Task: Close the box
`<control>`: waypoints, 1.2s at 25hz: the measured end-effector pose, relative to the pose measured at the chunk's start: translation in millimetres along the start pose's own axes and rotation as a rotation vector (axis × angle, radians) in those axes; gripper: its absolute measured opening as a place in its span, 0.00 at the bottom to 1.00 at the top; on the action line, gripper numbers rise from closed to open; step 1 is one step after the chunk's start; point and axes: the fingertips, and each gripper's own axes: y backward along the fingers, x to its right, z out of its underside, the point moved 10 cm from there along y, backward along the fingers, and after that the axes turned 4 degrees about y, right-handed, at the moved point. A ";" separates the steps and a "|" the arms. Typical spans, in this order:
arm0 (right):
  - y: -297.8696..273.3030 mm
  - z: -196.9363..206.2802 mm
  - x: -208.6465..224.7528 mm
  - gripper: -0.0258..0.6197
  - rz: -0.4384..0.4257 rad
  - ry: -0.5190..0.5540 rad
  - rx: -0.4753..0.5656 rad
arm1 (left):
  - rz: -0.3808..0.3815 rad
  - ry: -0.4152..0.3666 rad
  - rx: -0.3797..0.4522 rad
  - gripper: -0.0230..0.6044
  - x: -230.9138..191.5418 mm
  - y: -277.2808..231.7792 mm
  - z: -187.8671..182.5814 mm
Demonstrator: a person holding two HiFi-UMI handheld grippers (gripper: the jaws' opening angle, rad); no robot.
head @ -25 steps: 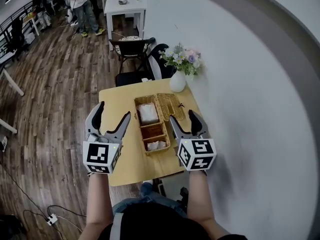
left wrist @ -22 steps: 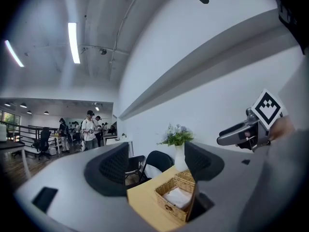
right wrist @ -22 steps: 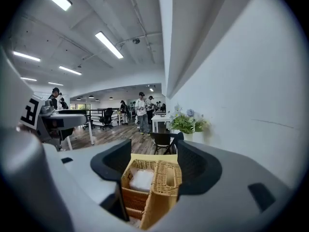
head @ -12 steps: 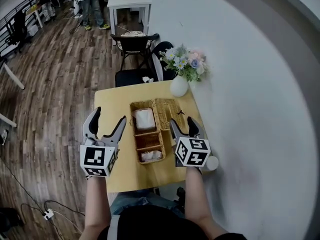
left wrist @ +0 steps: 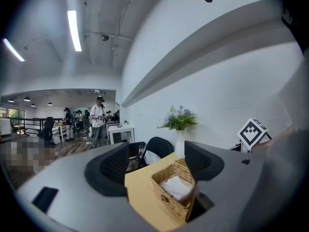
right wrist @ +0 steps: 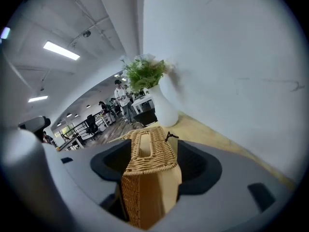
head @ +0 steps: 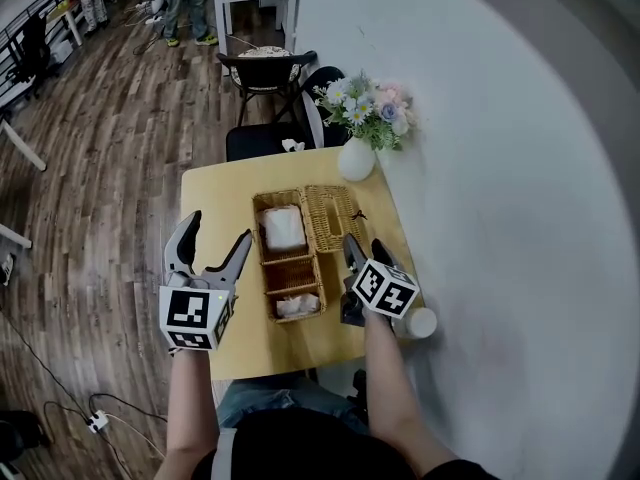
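An open wicker box stands on the yellow table. A white packet lies in its far compartment, and smaller white things in the near one. Its wicker lid lies flung open to the right. My right gripper is tilted at the lid's near end. In the right gripper view the lid runs between the open jaws of this gripper. My left gripper hovers open and empty left of the box. The left gripper view shows the box ahead of that gripper.
A white vase of flowers stands at the table's far right corner, just beyond the lid. A small white round thing sits at the near right corner. Black chairs stand behind the table. The white wall runs along the right.
My right gripper has turned and moved in over the lid's near end. The left gripper has hardly moved. The head view has shifted a little.
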 end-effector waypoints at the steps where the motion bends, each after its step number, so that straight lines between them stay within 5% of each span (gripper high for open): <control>1: -3.4 3.8 3.8 0.51 -0.004 -0.040 -0.002 | 0.003 -0.003 -0.003 0.62 0.9 -1.0 1.0; 15: -36.2 48.6 35.3 0.45 -0.089 -0.637 -0.025 | 0.039 -0.105 -0.043 0.62 14.8 -3.8 2.7; 19: -37.2 48.1 38.9 0.27 -0.107 -0.654 -0.010 | 0.050 -0.123 -0.051 0.62 17.2 -4.7 1.7; 30: -21.9 31.8 33.0 0.21 -0.103 -0.603 0.066 | 0.087 -0.187 -0.050 0.62 22.8 -4.5 -1.6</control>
